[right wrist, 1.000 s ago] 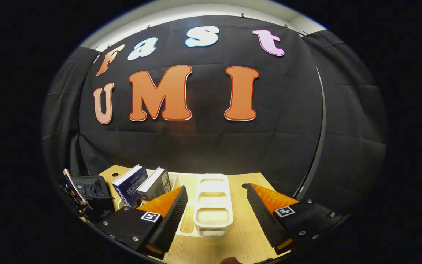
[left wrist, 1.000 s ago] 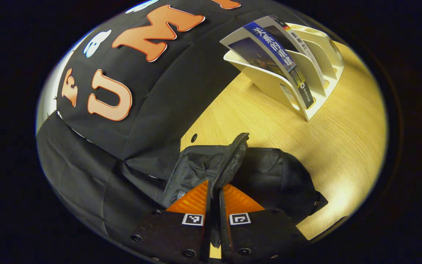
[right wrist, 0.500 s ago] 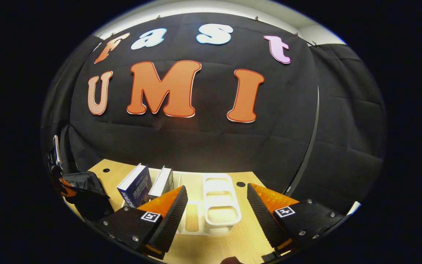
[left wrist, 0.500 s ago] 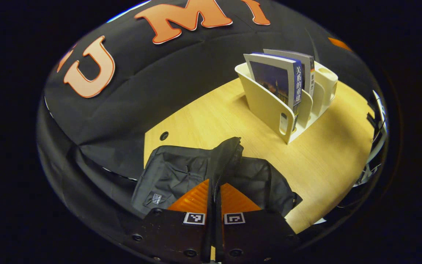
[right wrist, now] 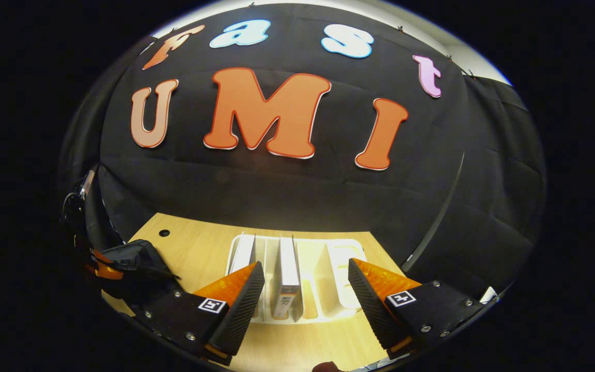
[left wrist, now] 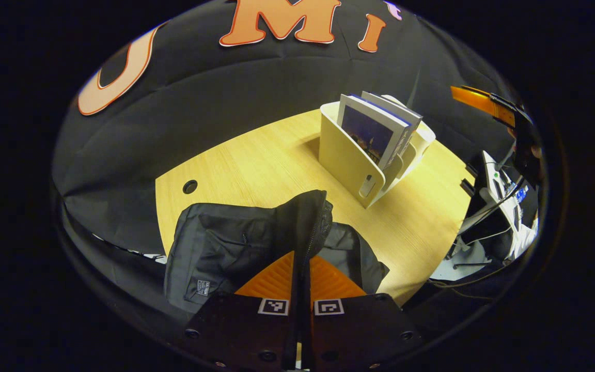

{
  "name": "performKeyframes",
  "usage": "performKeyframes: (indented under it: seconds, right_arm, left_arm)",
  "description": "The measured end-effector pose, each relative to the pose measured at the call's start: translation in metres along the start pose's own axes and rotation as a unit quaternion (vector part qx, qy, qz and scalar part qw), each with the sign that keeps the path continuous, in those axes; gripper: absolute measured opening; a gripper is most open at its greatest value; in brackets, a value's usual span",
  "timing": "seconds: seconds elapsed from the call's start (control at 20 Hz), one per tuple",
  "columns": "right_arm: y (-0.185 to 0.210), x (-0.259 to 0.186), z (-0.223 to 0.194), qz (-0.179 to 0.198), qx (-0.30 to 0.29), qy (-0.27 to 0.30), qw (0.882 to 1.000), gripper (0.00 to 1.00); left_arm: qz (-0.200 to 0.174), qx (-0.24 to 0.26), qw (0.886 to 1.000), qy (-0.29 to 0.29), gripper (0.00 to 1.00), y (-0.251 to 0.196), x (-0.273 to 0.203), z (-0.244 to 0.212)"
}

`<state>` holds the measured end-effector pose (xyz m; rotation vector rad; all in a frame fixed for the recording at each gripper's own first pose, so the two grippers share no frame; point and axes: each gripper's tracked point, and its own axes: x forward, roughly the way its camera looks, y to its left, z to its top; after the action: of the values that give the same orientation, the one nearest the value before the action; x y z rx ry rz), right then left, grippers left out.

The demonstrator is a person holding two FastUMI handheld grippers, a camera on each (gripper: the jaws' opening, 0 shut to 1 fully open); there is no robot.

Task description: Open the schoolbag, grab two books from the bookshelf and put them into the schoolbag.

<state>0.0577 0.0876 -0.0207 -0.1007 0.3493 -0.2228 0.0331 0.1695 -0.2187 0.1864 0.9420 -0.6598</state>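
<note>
Left gripper view: the left gripper (left wrist: 301, 268) clamps the schoolbag (left wrist: 256, 243) flap; the right gripper (right wrist: 305, 289), jaws spread, should straddle one book (right wrist: 288, 276) at 12 o'clock squarely.

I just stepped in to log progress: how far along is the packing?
Early. The left gripper is shut on the bag's zipper flap, lifting it open. The right gripper hangs open above the shelf. Both books are in the shelf; neither is grabbed or packed.
</note>
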Motion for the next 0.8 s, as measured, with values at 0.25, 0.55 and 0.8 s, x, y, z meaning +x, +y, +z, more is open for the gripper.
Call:
performKeyframes:
  seconds: [0.25,0.55,0.8]
  right_arm:
    - [0.033,0.011,0.016,0.033,-0.022,0.054,0.998,0.97]
    - [0.069,0.042,0.023,0.097,-0.039,0.131,0.986,0.98]
    - [0.100,0.090,-0.017,0.146,-0.051,0.234,0.960,0.98]
  left_arm:
    - [-0.014,0.014,1.000,-0.001,0.04,0.002,-0.008,0.008]
    - [-0.001,0.012,1.000,-0.009,0.04,0.003,-0.016,0.011]
    - [0.014,-0.017,1.000,-0.010,0.04,0.005,-0.015,0.011]
